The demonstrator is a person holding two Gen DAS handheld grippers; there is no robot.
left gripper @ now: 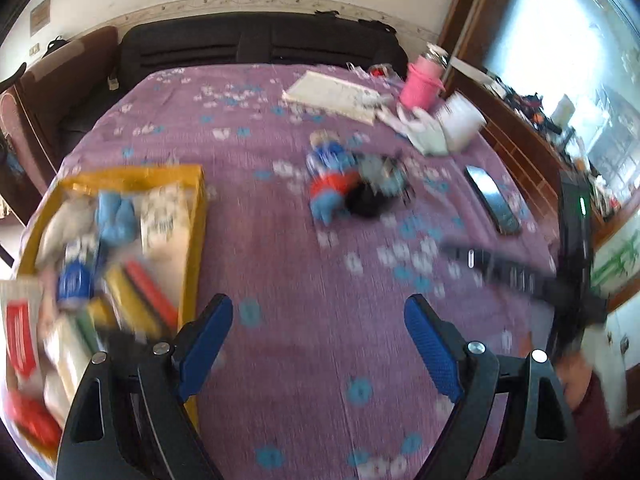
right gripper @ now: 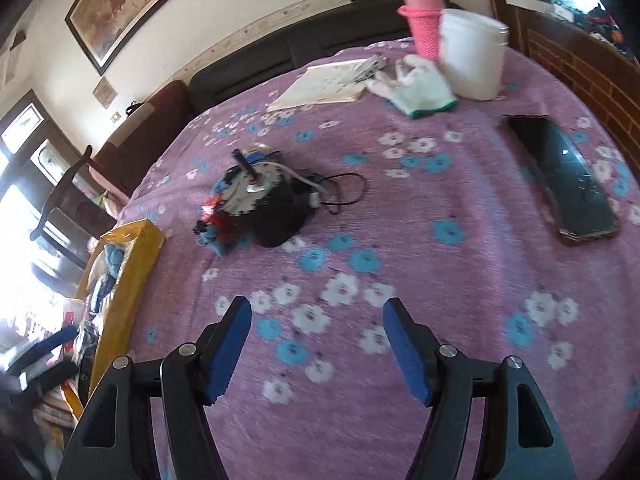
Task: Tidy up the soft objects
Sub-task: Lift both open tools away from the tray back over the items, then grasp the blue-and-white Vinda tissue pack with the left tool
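Observation:
A blue and red stuffed doll (left gripper: 330, 178) lies on the purple flowered tablecloth (left gripper: 280, 240) against a black motor (left gripper: 374, 194); in the right wrist view only part of the doll (right gripper: 214, 228) shows behind the motor (right gripper: 266, 208). A yellow box (left gripper: 192, 216) at the left holds several soft toys and packets, and its edge shows in the right wrist view (right gripper: 132, 264). My left gripper (left gripper: 318, 320) is open and empty above the cloth, right of the box. My right gripper (right gripper: 316, 320) is open and empty, nearer than the motor. It also shows in the left wrist view (left gripper: 520, 276).
A white glove (right gripper: 420, 88), a white tub (right gripper: 472, 56), a pink bottle (right gripper: 424, 24) and a paper pad (right gripper: 324, 80) sit at the far side. A black phone (right gripper: 564, 176) lies at the right. A dark sofa (left gripper: 260, 48) stands behind the table.

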